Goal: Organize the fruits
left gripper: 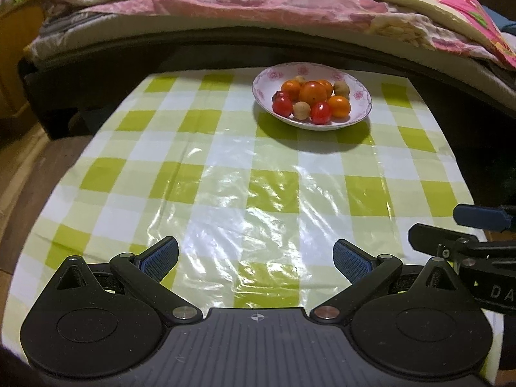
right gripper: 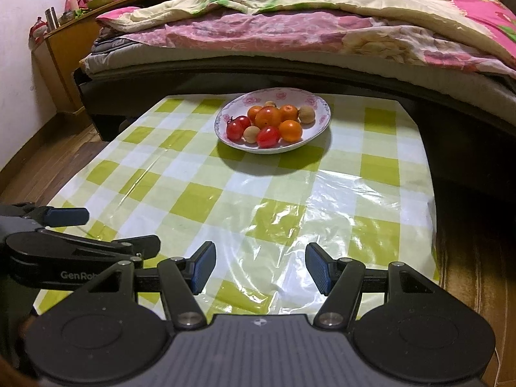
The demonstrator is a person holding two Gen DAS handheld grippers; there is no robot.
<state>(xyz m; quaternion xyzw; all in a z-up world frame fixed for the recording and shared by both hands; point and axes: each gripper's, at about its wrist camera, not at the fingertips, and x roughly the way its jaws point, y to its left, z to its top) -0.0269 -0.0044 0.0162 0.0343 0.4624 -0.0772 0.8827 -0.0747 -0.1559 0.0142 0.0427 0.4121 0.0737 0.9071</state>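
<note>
A white plate with pink flowers [left gripper: 361, 92] [right gripper: 317, 104] stands at the far side of the table. It holds several fruits: oranges [left gripper: 312, 93] [right gripper: 268, 116], red cherry tomatoes [left gripper: 282, 106] [right gripper: 268, 136] and small tan longans [left gripper: 302, 110] [right gripper: 306, 114]. My left gripper [left gripper: 256, 262] is open and empty, low over the near part of the table. My right gripper [right gripper: 260, 269] is open and empty too, beside the left one. Each gripper shows at the edge of the other's view.
The table has a green and white checked plastic cloth [left gripper: 225, 167] [right gripper: 354, 193]. A bed with pink and yellow quilts [left gripper: 258, 3] [right gripper: 290, 22] runs behind the table. A wooden cabinet [right gripper: 64, 51] stands at the far left. Wooden floor [right gripper: 48, 158] lies to the left.
</note>
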